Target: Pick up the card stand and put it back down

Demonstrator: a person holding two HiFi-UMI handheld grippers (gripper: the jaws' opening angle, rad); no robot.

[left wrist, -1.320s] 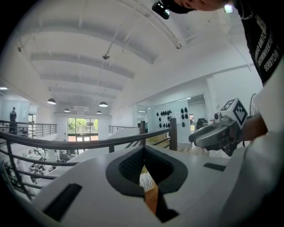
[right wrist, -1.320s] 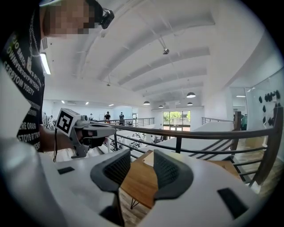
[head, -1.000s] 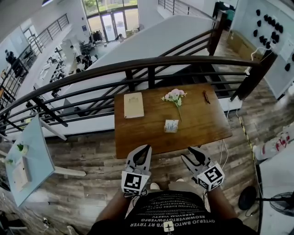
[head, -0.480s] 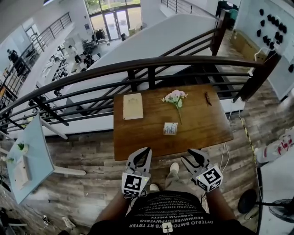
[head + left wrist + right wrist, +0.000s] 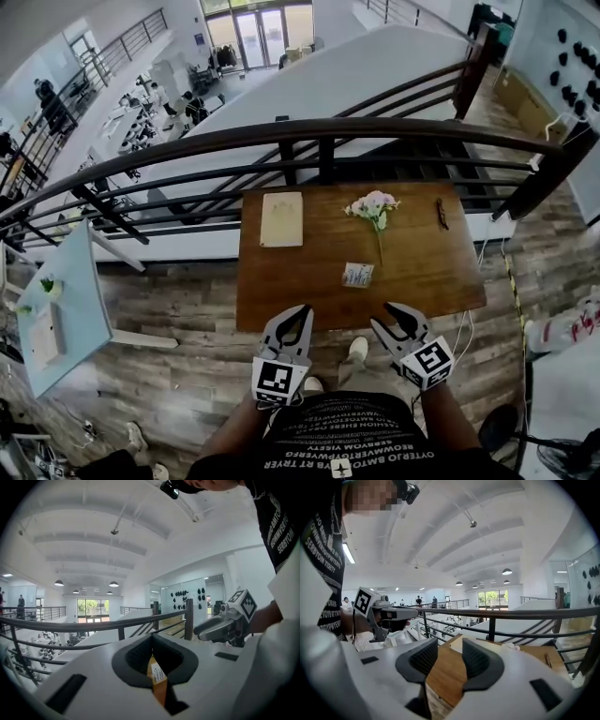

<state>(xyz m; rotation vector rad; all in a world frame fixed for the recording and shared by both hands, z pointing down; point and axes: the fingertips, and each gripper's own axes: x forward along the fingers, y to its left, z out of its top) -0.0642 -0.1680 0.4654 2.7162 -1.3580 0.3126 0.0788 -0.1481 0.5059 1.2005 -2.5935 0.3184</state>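
The card stand (image 5: 357,275), a small white upright card, sits on the wooden table (image 5: 281,291) near its front edge, right of centre. My left gripper (image 5: 296,321) and right gripper (image 5: 388,319) hover side by side over the floor, just short of that edge and well apart from the stand. The stand lies ahead, between the two. Both are open and hold nothing. In the left gripper view (image 5: 152,658) a small white card on brown wood shows through the narrow gap. In the right gripper view (image 5: 444,657) bare tabletop (image 5: 445,679) shows between the pads.
On the table lie a tan notebook (image 5: 282,218) at the back left, a pink flower sprig (image 5: 375,206) and a small dark object (image 5: 439,212) at the back right. A dark railing (image 5: 319,131) runs behind it. A pale blue table (image 5: 66,309) stands at the left.
The table has drawn nearer and lower in the head view as the person stepped toward it. Both grippers keep the same pose and opening.
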